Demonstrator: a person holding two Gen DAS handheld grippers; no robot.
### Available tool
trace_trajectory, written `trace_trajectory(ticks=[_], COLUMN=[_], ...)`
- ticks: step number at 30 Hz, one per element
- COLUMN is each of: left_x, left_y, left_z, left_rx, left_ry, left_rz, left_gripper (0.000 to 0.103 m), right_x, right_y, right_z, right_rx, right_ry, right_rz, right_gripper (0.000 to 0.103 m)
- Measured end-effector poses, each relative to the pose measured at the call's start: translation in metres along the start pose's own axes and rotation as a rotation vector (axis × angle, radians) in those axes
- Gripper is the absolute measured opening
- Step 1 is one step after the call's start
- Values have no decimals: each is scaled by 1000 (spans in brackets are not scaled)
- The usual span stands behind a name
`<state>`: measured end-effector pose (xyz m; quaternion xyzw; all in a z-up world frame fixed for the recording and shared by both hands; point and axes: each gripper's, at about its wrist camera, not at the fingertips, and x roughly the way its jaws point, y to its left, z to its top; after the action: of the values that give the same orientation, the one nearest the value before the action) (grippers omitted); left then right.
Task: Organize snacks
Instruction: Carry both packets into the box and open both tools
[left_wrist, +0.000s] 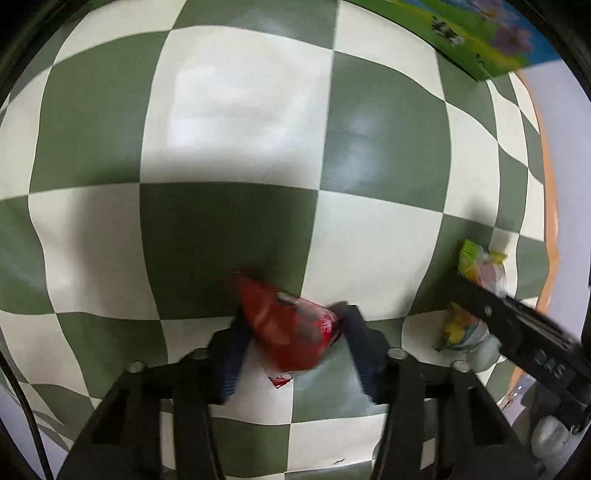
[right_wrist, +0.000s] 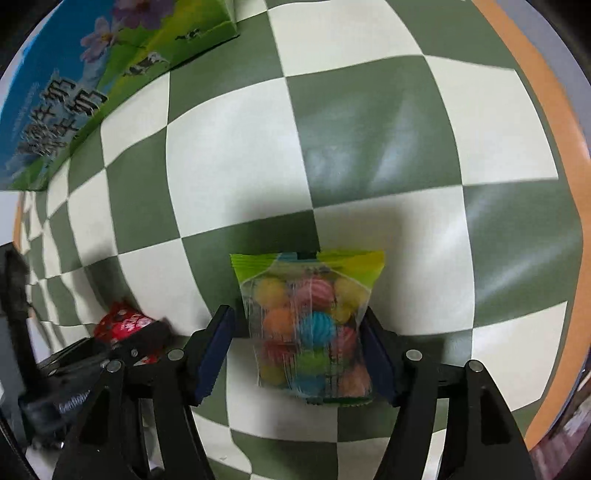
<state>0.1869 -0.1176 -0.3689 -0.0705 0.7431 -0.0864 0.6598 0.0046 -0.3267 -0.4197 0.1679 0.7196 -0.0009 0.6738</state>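
Observation:
A red snack packet sits between the two blue-padded fingers of my left gripper, which is shut on it just above the checkered cloth. A clear bag of coloured candy balls with a green top lies flat between the fingers of my right gripper. That gripper is open: a gap shows at the left pad, and the right pad is at the bag's edge. Both grippers point steeply down and stand close together. In the right wrist view the red packet shows at the lower left.
A green-and-white checkered cloth covers the table, with an orange table edge to the right. A blue-and-green printed carton stands at the far left, and it also shows as a carton in the left wrist view's top right corner.

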Motion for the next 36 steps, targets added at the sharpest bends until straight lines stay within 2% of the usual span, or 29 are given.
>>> trace_trajectory(ticks=[1, 5, 12, 18, 22, 25, 26, 28, 31, 36], left_x=[-1, -4, -39, -108, -170, -215, -228, -251, -270, -272], left_y=[-1, -9, -2, -10, -19, -13, -15, -13, -9, 18], left_z=[0, 1, 8, 17, 35, 52, 63, 86, 133, 215], left_rx=[7, 4, -6, 43, 91, 117, 125, 140, 149, 120], left_ry=[3, -1, -25, -109, -217, -283, -310, -344, -379, -348], left_rz=[-4, -37, -122, -201, -251, -276, -273, -252, -181, -60], left_gripper=[40, 35, 34, 34, 34, 34, 34, 34, 34, 34], right_x=[1, 1, -18, -54, -111, -163, -179, -200, -227, -227], right_y=[4, 13, 17, 26, 54, 78, 100, 116, 142, 195], right_z=[0, 2, -5, -12, -9, 15, 12, 35, 76, 150], right_rx=[-10, -53, -68, -99, -133, -165, -171, -185, -222, -270], right_ry=[-11, -56, -88, -128, -203, -277, -291, -329, -388, -393], right_rz=[-23, -70, 17, 118, 206, 255, 266, 297, 295, 246], right_gripper=[60, 52, 49, 49, 49, 49, 49, 49, 49, 49])
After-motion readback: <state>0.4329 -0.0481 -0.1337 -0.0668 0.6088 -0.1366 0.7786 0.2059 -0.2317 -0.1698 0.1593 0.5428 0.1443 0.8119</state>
